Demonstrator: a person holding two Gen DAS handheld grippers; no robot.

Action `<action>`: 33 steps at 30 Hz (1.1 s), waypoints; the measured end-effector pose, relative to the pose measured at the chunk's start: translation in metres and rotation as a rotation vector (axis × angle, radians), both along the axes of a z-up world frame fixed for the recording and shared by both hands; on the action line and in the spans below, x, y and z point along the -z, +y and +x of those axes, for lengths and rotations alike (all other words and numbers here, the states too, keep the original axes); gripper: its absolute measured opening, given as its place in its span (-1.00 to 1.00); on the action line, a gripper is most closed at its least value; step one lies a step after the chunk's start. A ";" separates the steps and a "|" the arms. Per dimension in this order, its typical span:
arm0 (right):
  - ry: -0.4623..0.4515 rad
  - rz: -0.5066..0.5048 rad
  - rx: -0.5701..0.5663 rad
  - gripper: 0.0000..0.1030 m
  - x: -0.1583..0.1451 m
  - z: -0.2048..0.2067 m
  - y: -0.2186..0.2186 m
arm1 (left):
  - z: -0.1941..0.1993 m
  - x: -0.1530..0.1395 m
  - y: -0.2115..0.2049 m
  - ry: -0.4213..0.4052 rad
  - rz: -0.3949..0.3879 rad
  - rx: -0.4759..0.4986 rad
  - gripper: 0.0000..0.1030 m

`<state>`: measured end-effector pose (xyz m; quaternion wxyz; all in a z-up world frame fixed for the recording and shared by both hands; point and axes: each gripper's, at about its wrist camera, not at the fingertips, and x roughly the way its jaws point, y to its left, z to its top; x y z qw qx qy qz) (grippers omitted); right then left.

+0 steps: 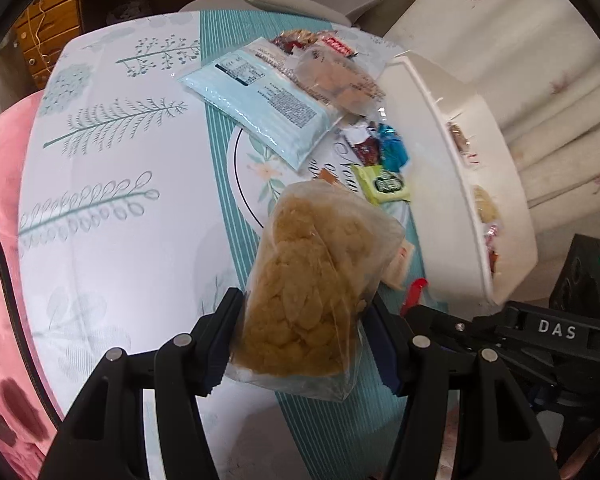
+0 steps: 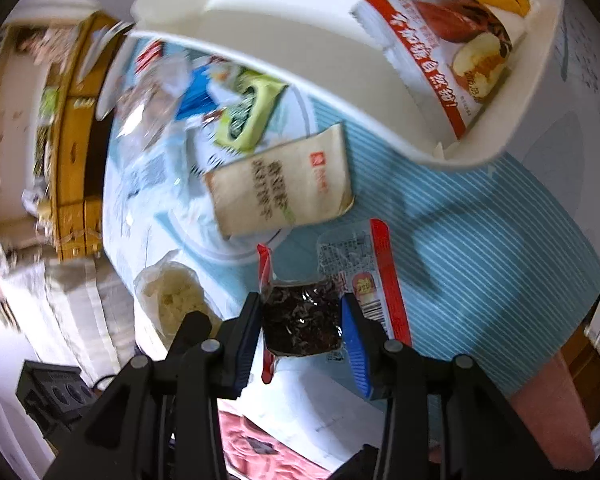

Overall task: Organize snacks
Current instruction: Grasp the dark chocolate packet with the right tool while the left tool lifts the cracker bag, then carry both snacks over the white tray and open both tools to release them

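Clear bag of chips sat clamped in the left gripper; the right gripper pinched a dark snack pack. Each wanted lowering gently into the white bin, upper frame.

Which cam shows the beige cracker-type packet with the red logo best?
Right wrist. The beige packet lies flat on the striped cloth, whole front and red logo visible, slightly blurred. In the left wrist view only a corner of it peeks out behind the clear bag of yellow snacks held in the left gripper.
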<state>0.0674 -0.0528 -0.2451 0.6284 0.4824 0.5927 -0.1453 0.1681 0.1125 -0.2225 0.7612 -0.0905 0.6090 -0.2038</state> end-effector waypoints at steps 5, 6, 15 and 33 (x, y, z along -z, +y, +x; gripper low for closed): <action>-0.086 -0.075 -0.131 -0.22 -0.025 -0.013 0.011 | -0.024 -0.027 0.010 -0.027 -0.036 -0.029 0.14; -0.100 -0.091 -0.150 -0.22 -0.029 -0.016 0.012 | -0.027 -0.031 0.009 -0.032 -0.041 -0.033 0.14; -0.258 -0.316 -0.371 -0.22 -0.072 -0.027 0.012 | -0.044 -0.063 -0.009 -0.082 -0.101 -0.018 0.14; -0.440 -0.526 -0.605 -0.22 -0.125 -0.041 -0.068 | -0.046 -0.091 -0.099 -0.144 -0.097 -0.114 0.14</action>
